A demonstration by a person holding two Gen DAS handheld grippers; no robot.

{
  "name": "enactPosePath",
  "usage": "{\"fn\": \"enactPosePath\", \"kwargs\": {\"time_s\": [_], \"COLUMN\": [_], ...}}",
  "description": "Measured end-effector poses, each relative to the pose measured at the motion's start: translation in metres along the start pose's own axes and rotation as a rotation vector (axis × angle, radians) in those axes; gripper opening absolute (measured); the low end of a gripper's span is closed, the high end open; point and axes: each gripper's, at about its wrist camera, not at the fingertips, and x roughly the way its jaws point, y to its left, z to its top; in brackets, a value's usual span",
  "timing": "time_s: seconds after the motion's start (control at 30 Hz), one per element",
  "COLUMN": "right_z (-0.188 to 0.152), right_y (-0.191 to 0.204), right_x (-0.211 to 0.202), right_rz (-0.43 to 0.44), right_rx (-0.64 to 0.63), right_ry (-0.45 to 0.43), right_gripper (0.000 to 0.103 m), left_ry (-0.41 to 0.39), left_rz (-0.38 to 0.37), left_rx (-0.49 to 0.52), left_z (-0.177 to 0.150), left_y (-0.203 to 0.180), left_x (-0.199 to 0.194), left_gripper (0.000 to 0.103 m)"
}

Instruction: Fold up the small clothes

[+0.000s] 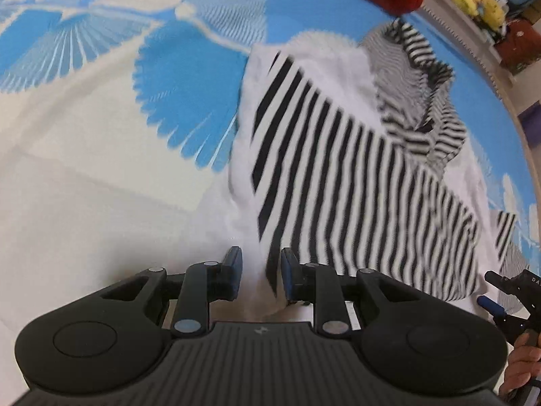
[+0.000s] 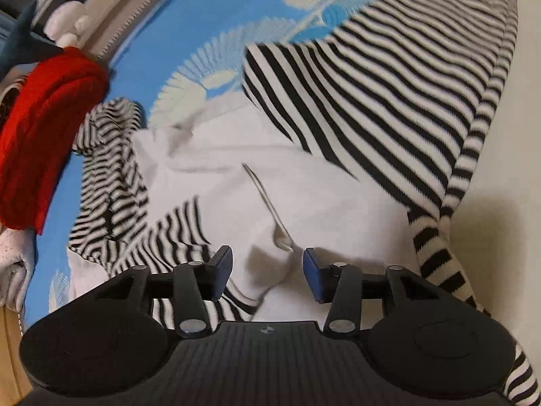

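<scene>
The striped shirt (image 1: 338, 155) lies half-folded on the blue and white blanket (image 1: 101, 135), running away from both tongs, its white hem between the narrowly parted left gripper (image 1: 261, 277) and under the wider-open, empty right gripper (image 2: 267, 274).

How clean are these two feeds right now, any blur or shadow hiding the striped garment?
Left wrist view: motion blur smears the striped garment and the blue blanket; fisheye bends the bed edge. Right wrist view: stripes sharper at centre, blurred near the left gripper finger; a soft shadow falls to the right of the garment, hiding nothing.
</scene>
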Motion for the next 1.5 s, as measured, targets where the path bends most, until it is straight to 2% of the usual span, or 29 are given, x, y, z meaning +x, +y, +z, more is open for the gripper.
{"fn": "enactPosePath", "kwargs": {"time_s": [0.03, 0.07, 0.1, 0.2, 0.27, 0.33, 0.43, 0.5, 0.57, 0.63, 0.67, 0.7, 0.73, 0.77, 0.8, 0.9, 1.0, 1.23, 1.37, 1.5], "right_z": [0.0, 0.001, 0.002, 0.004, 0.005, 0.006, 0.008, 0.009, 0.011, 0.012, 0.012, 0.012, 0.012, 0.012, 0.011, 0.015, 0.014, 0.037, 0.069, 0.11], "right_y": [-0.002, -0.003, -0.003, 0.003, 0.012, 0.013, -0.009, -0.014, -0.003, 0.008, 0.011, 0.011, 0.01, 0.008, 0.004, 0.008, 0.014, 0.002, -0.028, -0.078], "right_x": [0.005, 0.007, 0.007, -0.01, -0.021, -0.017, 0.001, -0.004, -0.017, -0.026, -0.025, -0.019, -0.009, 0.004, 0.01, 0.0, -0.013, -0.035, -0.052, -0.067], "right_rz": [-0.005, -0.003, 0.002, 0.036, 0.073, 0.056, -0.076, -0.094, -0.047, 0.004, 0.02, 0.026, 0.01, -0.042, -0.079, -0.078, -0.088, -0.076, -0.087, -0.133], "right_rx": [0.006, 0.007, 0.008, -0.016, -0.075, -0.102, -0.019, -0.004, -0.066, -0.141, -0.165, -0.179, -0.194, -0.207, -0.21, -0.239, -0.314, -0.324, -0.276, -0.195], "right_ry": [0.011, 0.014, 0.006, -0.082, -0.139, -0.116, -0.019, -0.05, -0.124, -0.17, -0.163, -0.126, -0.06, 0.009, 0.03, 0.001, -0.054, -0.137, -0.204, -0.285], "right_gripper": [0.043, 0.021, 0.004, 0.003, 0.003, 0.004, 0.008, 0.008, 0.008, 0.014, 0.026, 0.037, 0.04, 0.04, 0.033, 0.035, 0.035, 0.035, 0.035, 0.035], "left_ry": [0.005, 0.006, 0.002, -0.041, -0.055, -0.022, -0.002, -0.029, -0.054, -0.06, -0.046, -0.022, 0.003, 0.016, 0.013, -0.014, -0.043, -0.036, -0.039, -0.038], "left_rz": [0.009, 0.017, 0.027, 0.063, 0.044, 0.049, 0.072, 0.059, 0.034, 0.022, 0.028, 0.037, 0.048, 0.06, 0.07, 0.065, 0.06, 0.051, 0.043, 0.035], "left_rx": [0.005, 0.015, 0.026, 0.088, 0.115, 0.12, 0.121, 0.125, 0.14, 0.159, 0.165, 0.167, 0.168, 0.173, 0.182, 0.196, 0.218, 0.228, 0.222, 0.233], "left_z": [-0.001, -0.001, -0.001, -0.002, -0.002, -0.004, -0.006, -0.005, -0.004, -0.006, -0.008, -0.01, -0.013, -0.015, -0.016, -0.014, -0.013, -0.014, -0.014, -0.015], "left_y": [0.001, 0.0, -0.001, -0.012, -0.018, -0.019, -0.018, -0.021, -0.025, -0.03, -0.032, -0.033, -0.033, -0.032, -0.033, -0.038, -0.044, -0.054, -0.055, -0.059], "left_x": [0.002, 0.002, 0.001, -0.01, -0.012, -0.005, 0.001, -0.006, -0.013, -0.013, -0.009, -0.003, 0.003, 0.008, 0.008, 0.001, -0.005, -0.002, -0.002, -0.001], "left_gripper": [0.025, 0.025, 0.025, 0.025, 0.025, 0.025, 0.025, 0.025, 0.025, 0.026, 0.027, 0.028, 0.03, 0.031, 0.031, 0.035, 0.036, 0.038, 0.038, 0.038]}}
